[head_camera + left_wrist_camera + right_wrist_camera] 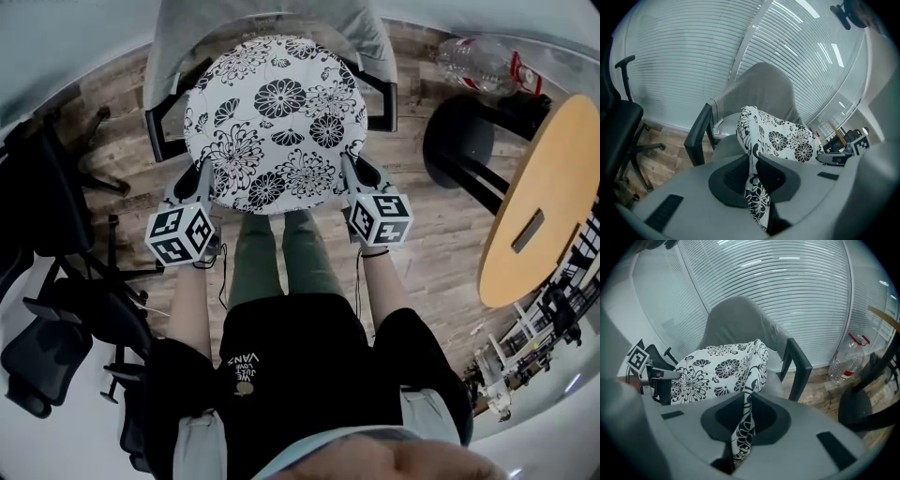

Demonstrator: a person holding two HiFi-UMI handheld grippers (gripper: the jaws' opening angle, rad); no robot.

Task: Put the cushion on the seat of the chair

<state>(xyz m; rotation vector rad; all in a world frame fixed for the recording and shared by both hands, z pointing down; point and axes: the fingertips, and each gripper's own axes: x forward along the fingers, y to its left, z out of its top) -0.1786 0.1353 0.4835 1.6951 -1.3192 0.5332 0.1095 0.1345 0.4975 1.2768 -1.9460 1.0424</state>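
A round white cushion (274, 122) with black flowers hangs level above the grey chair (187, 37), covering its seat. My left gripper (203, 180) is shut on the cushion's left near edge, and my right gripper (349, 176) is shut on its right near edge. In the left gripper view the cushion (780, 136) has its edge pinched between the jaws (754, 176), with the grey chair (759, 86) behind. In the right gripper view the cushion (717, 369) runs into the jaws (744, 420) the same way, over the chair (740, 319). The seat is mostly hidden.
The chair has black armrests (382, 94). A black office chair (47, 216) stands at the left. At the right are a round wooden table (544, 206), a black stool (459, 141) and a clear plastic bottle (478, 61) on the wooden floor. The person's legs (281, 258) stand just before the chair.
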